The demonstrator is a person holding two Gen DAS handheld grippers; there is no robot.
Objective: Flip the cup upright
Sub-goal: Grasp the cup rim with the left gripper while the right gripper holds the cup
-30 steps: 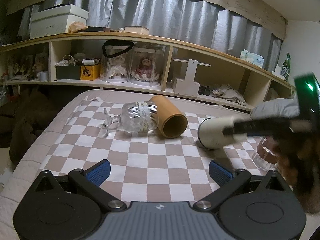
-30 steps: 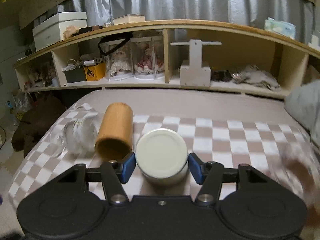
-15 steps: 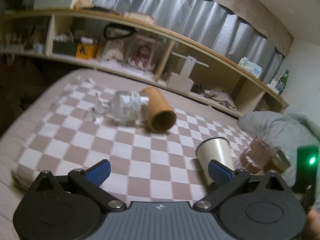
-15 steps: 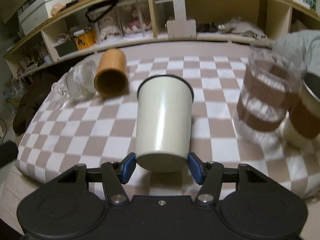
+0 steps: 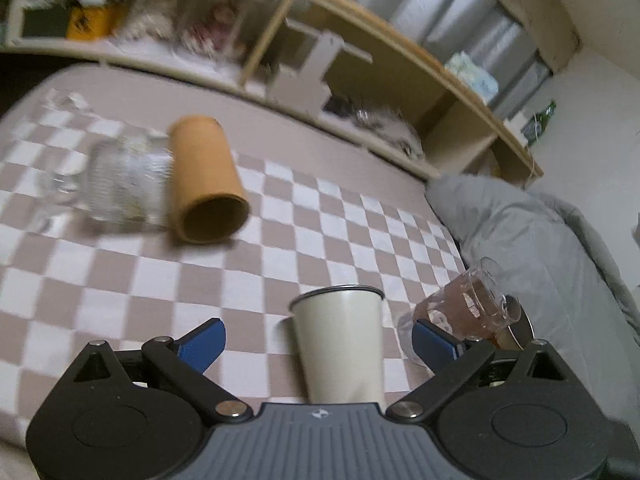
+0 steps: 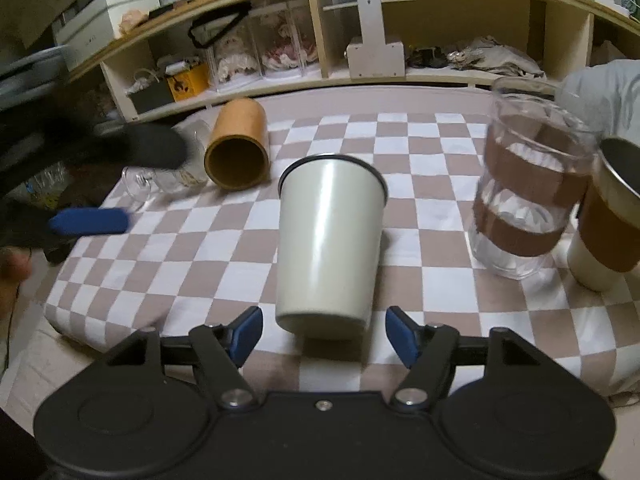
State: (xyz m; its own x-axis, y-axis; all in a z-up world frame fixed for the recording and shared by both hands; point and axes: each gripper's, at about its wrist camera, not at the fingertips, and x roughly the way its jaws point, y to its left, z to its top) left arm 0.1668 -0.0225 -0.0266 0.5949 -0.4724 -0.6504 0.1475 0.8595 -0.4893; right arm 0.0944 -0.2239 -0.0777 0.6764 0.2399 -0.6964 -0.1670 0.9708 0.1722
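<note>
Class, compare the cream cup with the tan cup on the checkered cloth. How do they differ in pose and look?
The cream cup stands upright, mouth up; the tan cup lies on its side, mouth toward the camera. The cream cup tapers toward its base and has a dark rim; the tan cup is a straight cylinder. Both rest on the checkered cloth, and both look empty.

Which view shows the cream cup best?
The right wrist view: the cream cup stands upright and whole, rim to base, ahead of the open right tool. The left wrist view is blurrier, and the left tool body hides the cup's base.
</note>
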